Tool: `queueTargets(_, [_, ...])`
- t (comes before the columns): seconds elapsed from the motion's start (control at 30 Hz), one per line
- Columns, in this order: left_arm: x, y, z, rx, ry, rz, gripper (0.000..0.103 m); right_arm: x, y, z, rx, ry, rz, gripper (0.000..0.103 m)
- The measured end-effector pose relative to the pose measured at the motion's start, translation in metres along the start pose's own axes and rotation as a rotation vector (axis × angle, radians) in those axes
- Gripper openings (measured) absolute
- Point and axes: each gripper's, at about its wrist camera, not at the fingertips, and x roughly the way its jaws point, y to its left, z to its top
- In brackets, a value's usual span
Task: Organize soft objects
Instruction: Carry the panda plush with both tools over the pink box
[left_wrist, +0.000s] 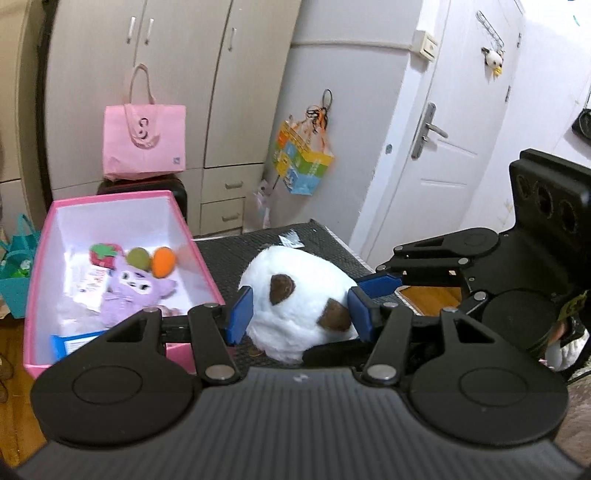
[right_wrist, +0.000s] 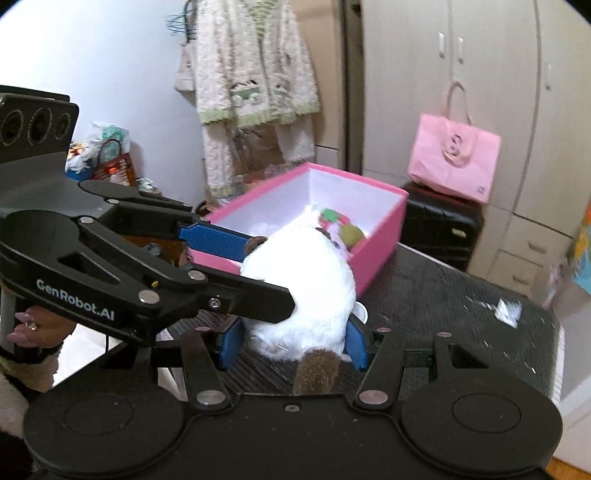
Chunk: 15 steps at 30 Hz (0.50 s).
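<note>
The left hand-held gripper (left_wrist: 299, 314) fills the bottom of its view, its 2 blue pads pressed against the sides of a white plush toy (left_wrist: 299, 295) with brown patches, at centre frame. In the right wrist view the right hand-held gripper (right_wrist: 293, 345) likewise clamps the same plush from the lower centre, while the left one crosses in from the left edge and grips it higher up. The plush sits over the dark desk (right_wrist: 443, 295). Just beside it, toward the left of the left wrist view, stands an open pink box (left_wrist: 37, 258) holding a purple plush (left_wrist: 133, 291) and small soft fruits.
</note>
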Motion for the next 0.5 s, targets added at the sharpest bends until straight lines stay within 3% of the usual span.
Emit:
queueTargets(0.23, [-0.02,0.029,0.013,0.014,-0.05,0.035,0.054,0.016,0.018,0.033,-0.067,-0.048,0.019,0.062])
queueTargets(0.4, [-0.021,0.051,0.014,-0.022,-0.082,0.061,0.055,0.033,0.038,0.04,-0.193,-0.111,-0.065,0.062])
queueTargets(0.5, [-0.022,0.066,0.022,-0.044,-0.099,0.066,0.055,0.043,0.04,0.05,-0.225,-0.137,-0.068,0.062])
